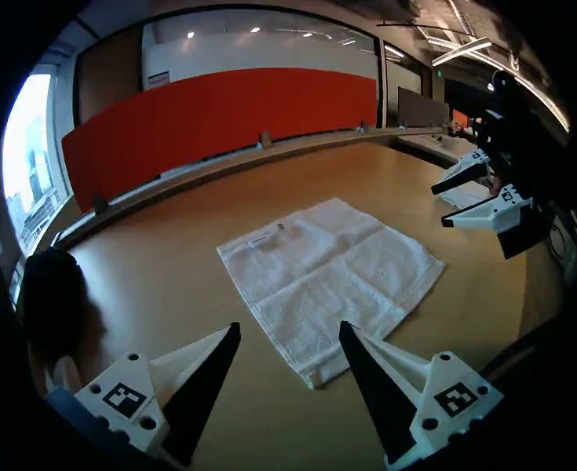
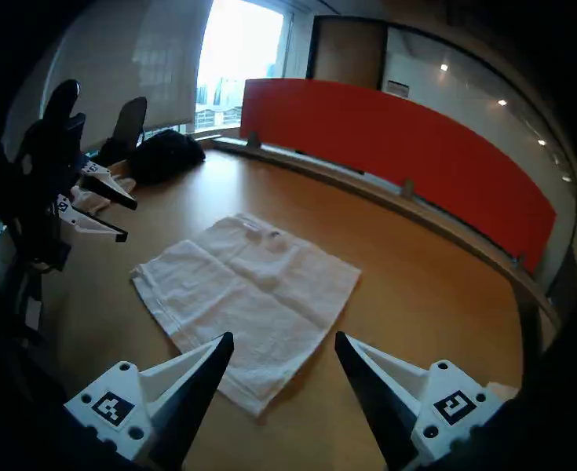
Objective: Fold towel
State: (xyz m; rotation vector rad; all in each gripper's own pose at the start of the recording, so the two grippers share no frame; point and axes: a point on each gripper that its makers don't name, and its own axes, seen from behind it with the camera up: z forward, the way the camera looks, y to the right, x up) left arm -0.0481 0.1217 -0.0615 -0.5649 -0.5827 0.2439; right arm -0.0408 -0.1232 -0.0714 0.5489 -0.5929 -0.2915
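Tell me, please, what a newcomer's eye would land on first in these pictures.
The white towel lies flat in the middle of the wooden table, with the long red partition along the far edge. The left gripper and right gripper, both open, face it from different sides.

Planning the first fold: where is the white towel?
In both views, the white terry towel lies flat on the wooden table, just ahead of the left claw and right claw, with the orange partition beyond.

Daylit, sharp, fisheye-bent.
Glare at the window [image 2: 241,55] blows out upper left; ceiling lights [image 1: 461,51] glow; edges curve, darken.
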